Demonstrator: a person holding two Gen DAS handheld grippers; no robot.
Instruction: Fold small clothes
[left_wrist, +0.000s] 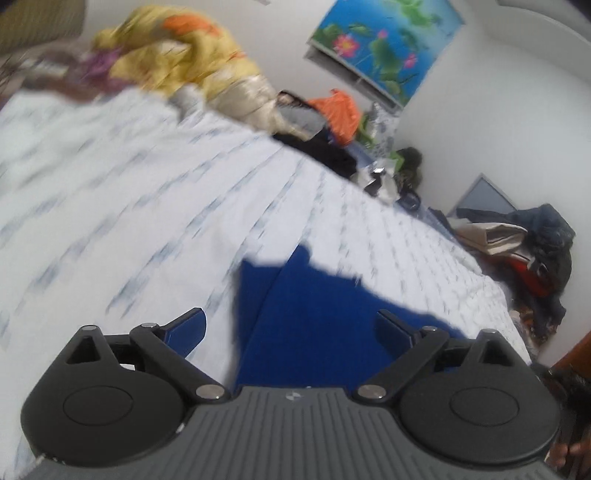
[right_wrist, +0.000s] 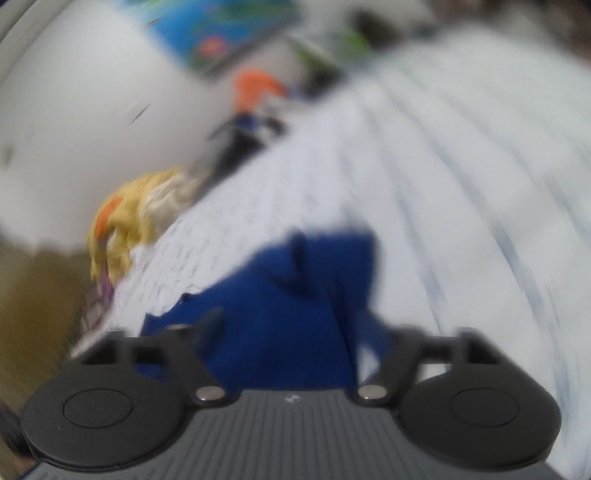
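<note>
A small dark blue garment (left_wrist: 295, 302) lies on the white patterned bedsheet (left_wrist: 129, 192). In the left wrist view my left gripper (left_wrist: 291, 328) hangs just above the garment's near part with its jaws spread wide and nothing pinched between them. The right wrist view is heavily blurred. There the same blue garment (right_wrist: 295, 295) shows partly folded on the bedsheet (right_wrist: 443, 166), and my right gripper (right_wrist: 306, 336) hovers over its near edge with its jaws wide apart, holding nothing.
A yellow and orange bundle of cloth (left_wrist: 184, 55) lies at the bed's far side. More clothes and an orange item (left_wrist: 338, 110) sit along the wall. A dark heap of clothing (left_wrist: 535, 258) lies at the right. A lotus picture (left_wrist: 388, 40) hangs on the wall.
</note>
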